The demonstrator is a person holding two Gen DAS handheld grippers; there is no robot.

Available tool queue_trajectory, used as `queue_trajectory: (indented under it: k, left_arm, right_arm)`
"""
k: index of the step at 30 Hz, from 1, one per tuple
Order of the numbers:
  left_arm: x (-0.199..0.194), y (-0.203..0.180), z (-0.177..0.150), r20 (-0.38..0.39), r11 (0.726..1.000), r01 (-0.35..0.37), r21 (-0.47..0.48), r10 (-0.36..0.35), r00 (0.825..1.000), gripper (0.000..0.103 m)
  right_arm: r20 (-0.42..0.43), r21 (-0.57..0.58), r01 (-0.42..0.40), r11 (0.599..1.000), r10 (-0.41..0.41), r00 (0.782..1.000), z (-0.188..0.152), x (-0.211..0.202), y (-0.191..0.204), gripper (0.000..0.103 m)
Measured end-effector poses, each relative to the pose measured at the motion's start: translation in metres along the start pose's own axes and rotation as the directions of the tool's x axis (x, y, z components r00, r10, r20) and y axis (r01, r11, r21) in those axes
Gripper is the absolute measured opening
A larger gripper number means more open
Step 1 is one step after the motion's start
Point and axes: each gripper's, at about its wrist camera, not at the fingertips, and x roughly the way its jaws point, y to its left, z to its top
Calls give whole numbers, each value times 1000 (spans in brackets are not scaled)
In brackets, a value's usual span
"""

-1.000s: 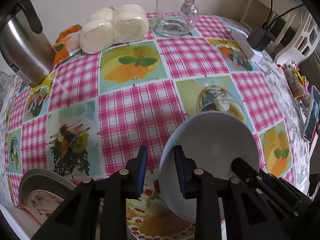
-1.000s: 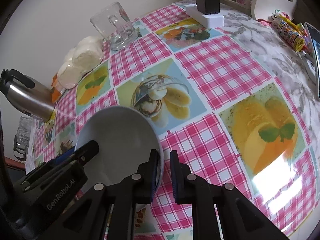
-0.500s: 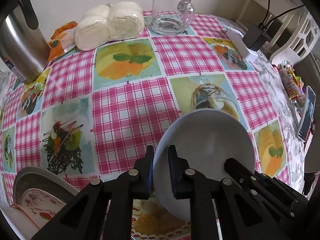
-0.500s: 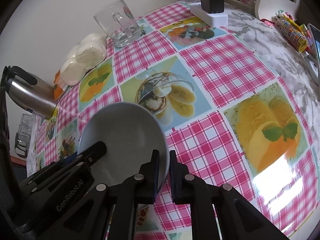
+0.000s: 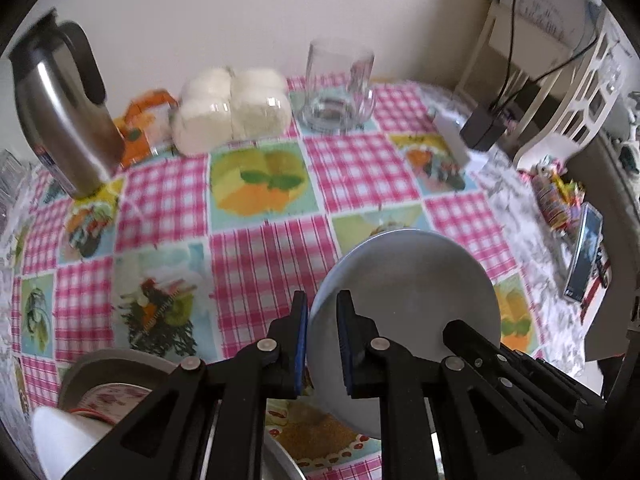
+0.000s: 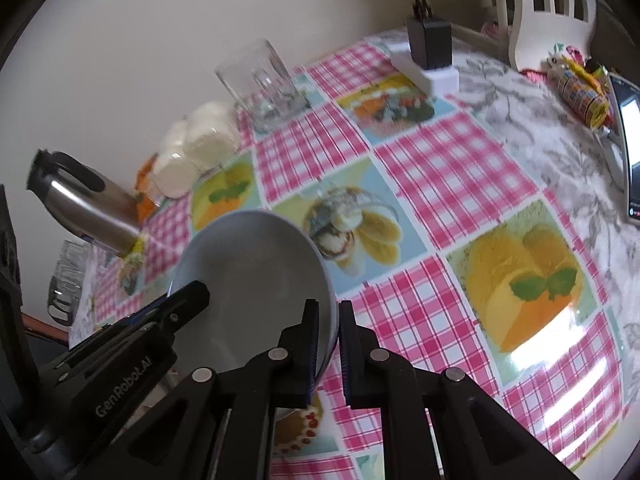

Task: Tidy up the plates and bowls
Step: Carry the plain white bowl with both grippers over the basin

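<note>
A pale grey-blue bowl is held tilted above the checked tablecloth by both grippers. My left gripper is shut on its left rim. My right gripper is shut on the opposite rim of the bowl. The right gripper's arm shows in the left wrist view, and the left gripper's arm shows in the right wrist view. A grey plate with a flowered dish on it sits at the lower left. A white bowl rim lies below that.
At the table's back stand a steel kettle, a pack of white buns, an orange packet and a glass mug. A power strip with charger, sweets and a phone lie right.
My left gripper closed onto the bowl's rim. Both grippers have lifted the bowl and tipped back, so more wall shows behind the table.
</note>
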Motion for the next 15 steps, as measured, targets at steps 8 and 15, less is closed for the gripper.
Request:
queue_trajectory:
  k: [8,15]
  left_arm:
    - [-52,9,7,114,1000,-1,-1,1,993,15]
    - [-84,29,5,177,1000,1,-31,5,984,15]
  right_arm:
    - [107,-51,-39,998,44,993,9,-47,33,11]
    - [149,-90,-76,993,89,985,3,-72,59,11]
